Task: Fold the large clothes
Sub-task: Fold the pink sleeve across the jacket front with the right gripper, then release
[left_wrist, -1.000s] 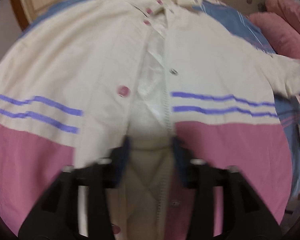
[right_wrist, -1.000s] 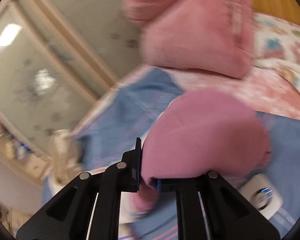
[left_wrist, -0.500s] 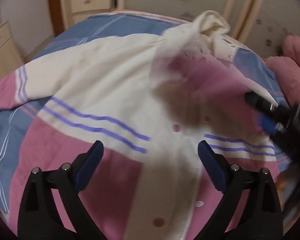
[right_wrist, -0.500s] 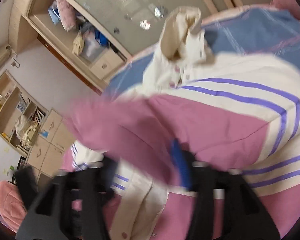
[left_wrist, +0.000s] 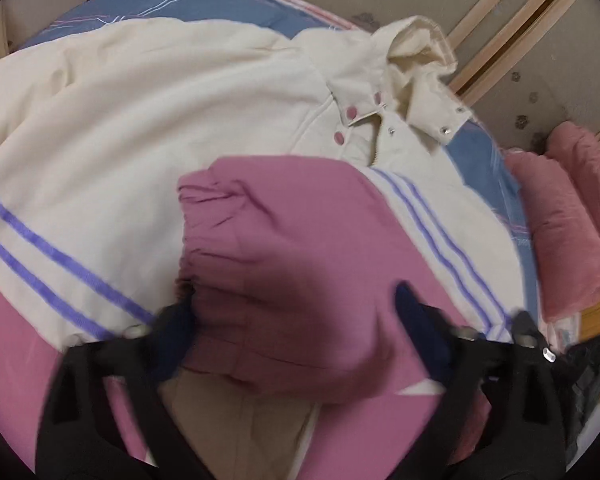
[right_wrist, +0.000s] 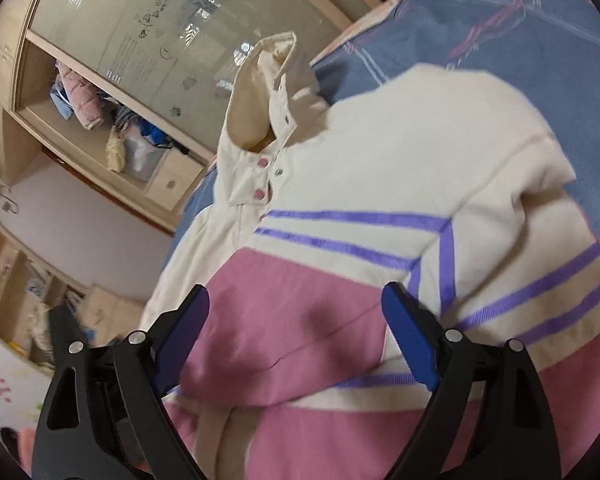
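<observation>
— Where is the jacket (left_wrist: pixel 148 120) lying for you right now?

— It is lying flat on the bed (left_wrist: pixel 204 4), on the blue cover. Its long axis is running from you toward the far side: the hood (left_wrist: pixel 416 48) is pointing away to the far right, near the wardrobe doors (left_wrist: pixel 520 20), and the pink hem is sitting nearest you.

— And the sleeve (left_wrist: pixel 284 248)?

— The pink sleeve is lying folded across the chest, its gathered cuff pointing left, over the cream panel with the purple stripes.

— What are your tongs doing?

— Your left tongs (left_wrist: pixel 296 328) are standing spread wide, with the pink cuff end lying between the two blue pads, though the blur is hiding any contact. Your right tongs (right_wrist: pixel 296 328) are also spread wide, hovering above the same folded sleeve and gripping nothing.

— Anything beside the jacket?

— A pink quilt (left_wrist: pixel 572 216) is sitting on the right side of the bed.
</observation>
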Action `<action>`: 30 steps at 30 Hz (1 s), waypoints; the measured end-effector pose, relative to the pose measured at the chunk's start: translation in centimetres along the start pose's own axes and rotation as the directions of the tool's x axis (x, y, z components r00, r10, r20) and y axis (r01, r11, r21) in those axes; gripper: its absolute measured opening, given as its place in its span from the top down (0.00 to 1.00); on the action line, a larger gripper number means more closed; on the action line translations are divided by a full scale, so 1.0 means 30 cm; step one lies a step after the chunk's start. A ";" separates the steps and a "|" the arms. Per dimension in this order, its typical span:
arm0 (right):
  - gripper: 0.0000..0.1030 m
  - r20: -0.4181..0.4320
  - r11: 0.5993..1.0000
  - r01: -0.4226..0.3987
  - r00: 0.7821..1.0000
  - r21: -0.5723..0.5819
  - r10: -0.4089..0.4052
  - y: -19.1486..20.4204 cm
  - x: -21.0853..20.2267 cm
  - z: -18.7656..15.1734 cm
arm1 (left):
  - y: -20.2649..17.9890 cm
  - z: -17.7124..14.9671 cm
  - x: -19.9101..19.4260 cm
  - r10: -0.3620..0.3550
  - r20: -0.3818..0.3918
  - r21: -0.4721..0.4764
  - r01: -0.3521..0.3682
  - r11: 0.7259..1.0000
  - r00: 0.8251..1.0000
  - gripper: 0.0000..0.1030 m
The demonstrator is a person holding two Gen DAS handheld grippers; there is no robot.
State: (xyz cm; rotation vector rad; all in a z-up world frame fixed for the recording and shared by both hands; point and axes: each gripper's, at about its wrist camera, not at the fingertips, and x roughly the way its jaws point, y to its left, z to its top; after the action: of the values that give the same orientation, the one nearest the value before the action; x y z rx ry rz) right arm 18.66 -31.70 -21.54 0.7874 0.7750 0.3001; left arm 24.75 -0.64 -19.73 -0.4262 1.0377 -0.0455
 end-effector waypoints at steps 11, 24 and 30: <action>0.08 -0.047 0.986 -0.091 0.994 0.140 0.099 -0.097 -0.071 0.019 | 0.020 0.027 -0.072 -0.071 0.026 -0.029 0.072 0.997 0.997 0.45; 0.08 -0.156 0.987 0.108 0.984 0.117 -0.089 -0.097 -0.158 0.009 | -0.004 0.065 -0.094 -0.079 0.071 0.093 0.073 0.993 0.994 0.77; 0.08 -0.233 0.999 0.043 0.972 0.034 -0.034 0.000 -0.121 -0.088 | 0.105 0.151 -0.094 0.131 0.123 0.039 -0.136 0.990 0.984 0.77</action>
State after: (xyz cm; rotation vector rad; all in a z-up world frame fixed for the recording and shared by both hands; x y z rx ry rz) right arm 14.25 -32.19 -20.89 0.7813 1.0182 0.3476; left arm 26.61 4.38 -16.59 -0.3121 0.9427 0.0748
